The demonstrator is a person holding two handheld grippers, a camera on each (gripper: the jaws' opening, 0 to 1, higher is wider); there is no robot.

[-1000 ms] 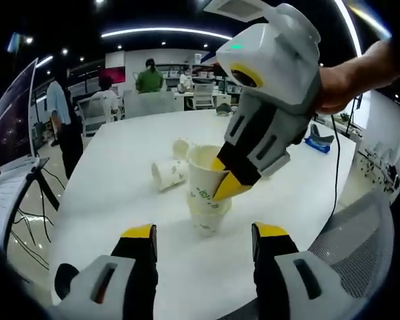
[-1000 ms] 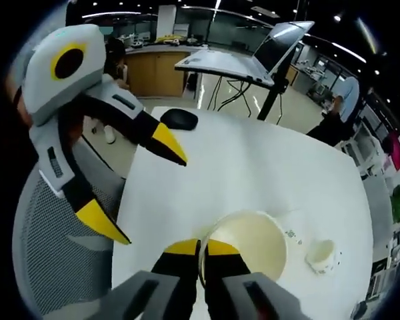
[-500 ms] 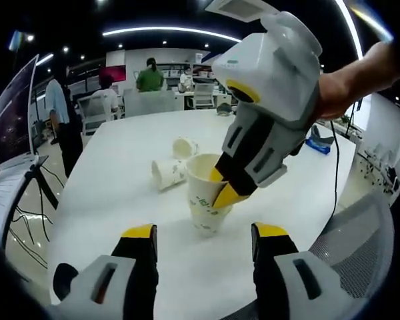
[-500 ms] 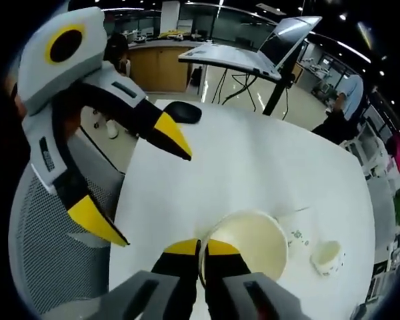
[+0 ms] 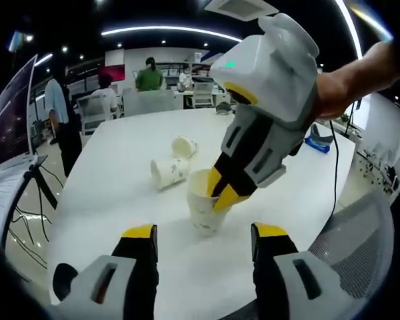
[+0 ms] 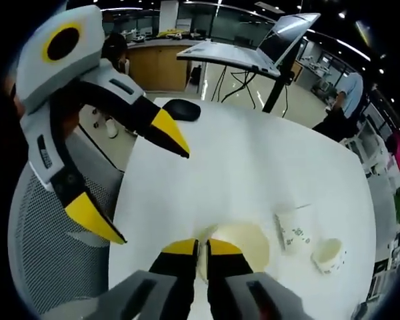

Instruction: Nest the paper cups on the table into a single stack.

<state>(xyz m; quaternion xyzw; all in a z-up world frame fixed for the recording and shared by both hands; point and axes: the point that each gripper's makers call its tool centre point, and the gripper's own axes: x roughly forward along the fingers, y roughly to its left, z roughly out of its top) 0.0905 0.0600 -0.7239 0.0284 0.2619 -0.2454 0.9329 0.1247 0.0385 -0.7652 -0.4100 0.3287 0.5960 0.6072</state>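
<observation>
My right gripper (image 5: 220,193) pinched rim of upright cup stack (image 5: 205,207), mouth up, on table (image 5: 120,173). Left gripper (image 5: 203,243) jaws wide. Two loose cups: one (image 5: 169,171) on side, one (image 5: 183,147) beyond.

An open-plan office is indicated by rows of desks (image 5: 187,100) with swivel chairs (image 5: 203,95), a laptop (image 6: 253,50) on a stand, strip ceiling lights (image 5: 163,31) and standing staff (image 5: 149,77).
</observation>
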